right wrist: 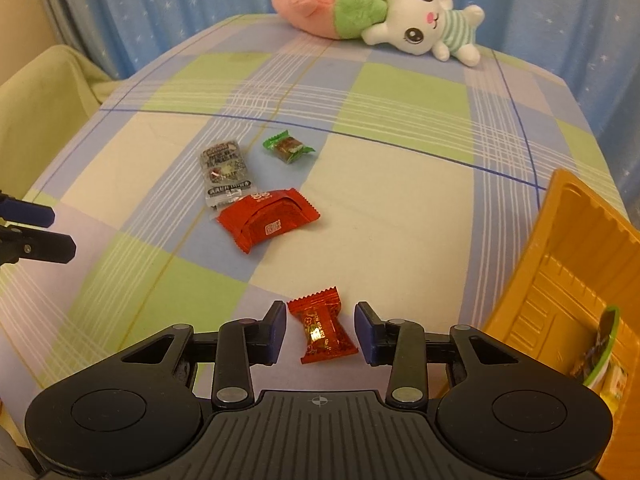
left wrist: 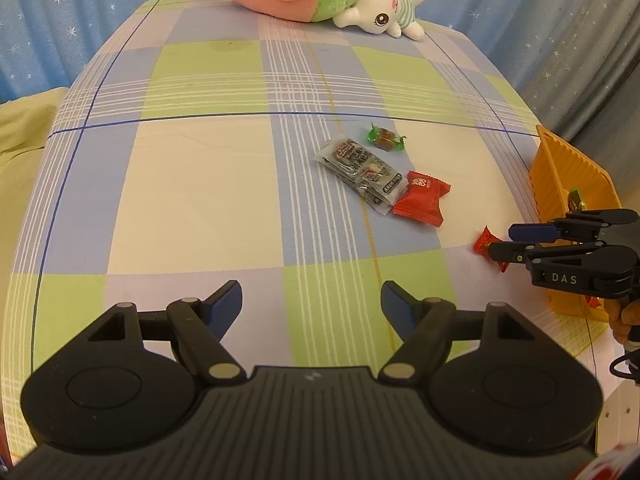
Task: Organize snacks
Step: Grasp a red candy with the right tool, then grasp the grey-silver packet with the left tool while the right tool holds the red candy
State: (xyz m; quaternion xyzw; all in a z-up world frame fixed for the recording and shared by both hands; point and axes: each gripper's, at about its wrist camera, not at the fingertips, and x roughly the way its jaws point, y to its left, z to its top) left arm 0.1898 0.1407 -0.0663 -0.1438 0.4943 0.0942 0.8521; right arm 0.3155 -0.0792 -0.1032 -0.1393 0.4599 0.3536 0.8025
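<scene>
A small red candy (right wrist: 324, 336) lies on the checked cloth between the pads of my right gripper (right wrist: 320, 320). A narrow gap shows on each side, so the jaws are open around it. In the left wrist view the right gripper (left wrist: 500, 241) points at the same candy (left wrist: 482, 240) beside the orange tray (left wrist: 560, 176). Farther out lie a large red packet (right wrist: 268, 220), a silver packet (right wrist: 226, 172) and a green-wrapped candy (right wrist: 288, 147). My left gripper (left wrist: 312, 300) hovers wide open over bare cloth, nothing between its fingers.
The orange tray (right wrist: 560, 280) sits at the table's right edge with a green-rimmed packet (right wrist: 600, 344) inside. A plush rabbit with a carrot (right wrist: 380, 12) lies at the far edge. A yellow-green cloth (right wrist: 40, 92) hangs left, blue curtains behind.
</scene>
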